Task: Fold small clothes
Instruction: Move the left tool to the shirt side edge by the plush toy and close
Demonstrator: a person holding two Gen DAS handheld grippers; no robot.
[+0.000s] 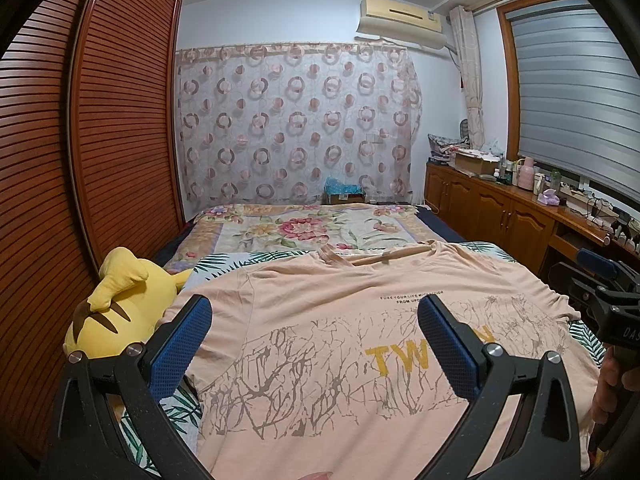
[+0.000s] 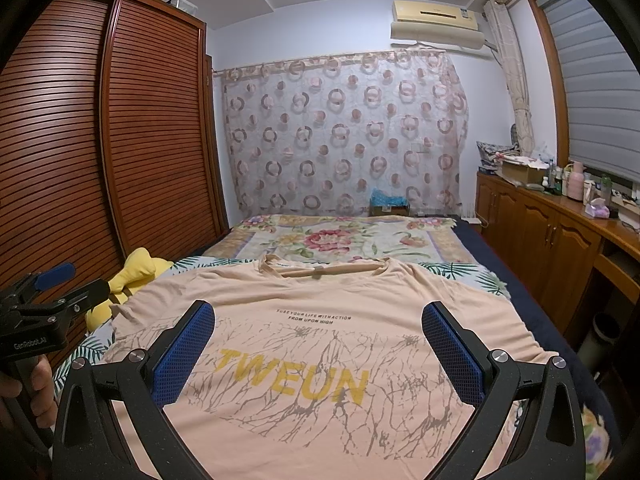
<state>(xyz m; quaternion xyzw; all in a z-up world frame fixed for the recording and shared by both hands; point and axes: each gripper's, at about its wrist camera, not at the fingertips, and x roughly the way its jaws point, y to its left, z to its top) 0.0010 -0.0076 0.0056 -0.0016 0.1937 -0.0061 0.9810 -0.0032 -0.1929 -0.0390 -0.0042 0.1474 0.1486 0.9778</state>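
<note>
A peach T-shirt (image 1: 340, 320) (image 2: 320, 320) lies spread flat, face up, on the bed, collar at the far end, with yellow "TWEUN" lettering and grey crack print. My left gripper (image 1: 316, 316) hovers open above the shirt's left half, nothing between its blue pads. My right gripper (image 2: 318, 320) hovers open over the shirt's chest print, also empty. The right gripper shows at the right edge of the left wrist view (image 1: 600, 280), and the left gripper at the left edge of the right wrist view (image 2: 52, 292), each held by a hand.
A yellow plush toy (image 1: 116, 308) (image 2: 132, 276) lies left of the shirt against the slatted wardrobe (image 1: 100, 160). A floral blanket (image 1: 304, 228) covers the far bed. A cluttered wooden cabinet (image 1: 500, 208) runs along the right wall.
</note>
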